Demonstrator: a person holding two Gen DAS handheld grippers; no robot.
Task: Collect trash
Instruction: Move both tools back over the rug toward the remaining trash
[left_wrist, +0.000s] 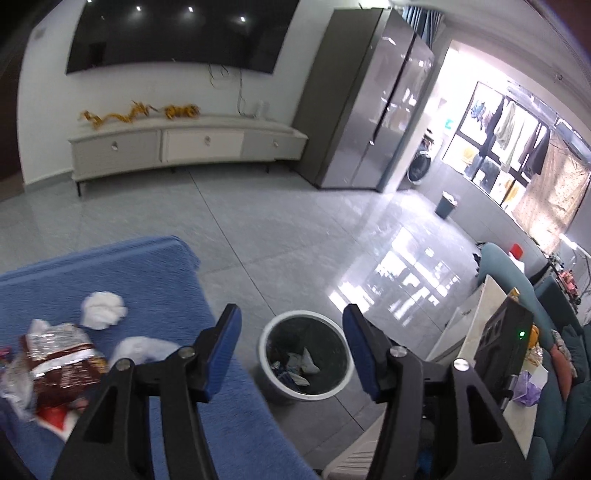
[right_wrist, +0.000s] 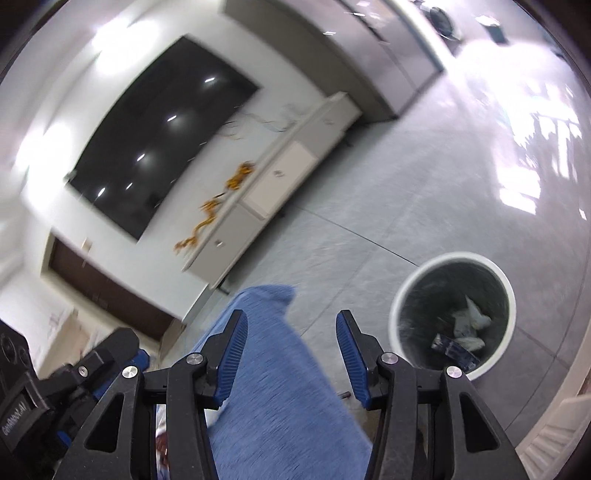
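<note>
Several scraps already lie in the bin (left_wrist: 305, 360) on the floor, while tissues (left_wrist: 103, 309) and a wrapper (left_wrist: 62, 360) remain on the blue-covered worktop (left_wrist: 155, 280); both the left gripper (left_wrist: 291, 350) and the right gripper (right_wrist: 291, 354) have fingers parted, holding nothing.

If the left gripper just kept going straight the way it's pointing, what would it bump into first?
Most likely the trash bin on the floor. The left gripper is open and empty, and the bin's mouth sits right between its fingers. Nothing seems to stand in between, though depth is hard to judge.
</note>
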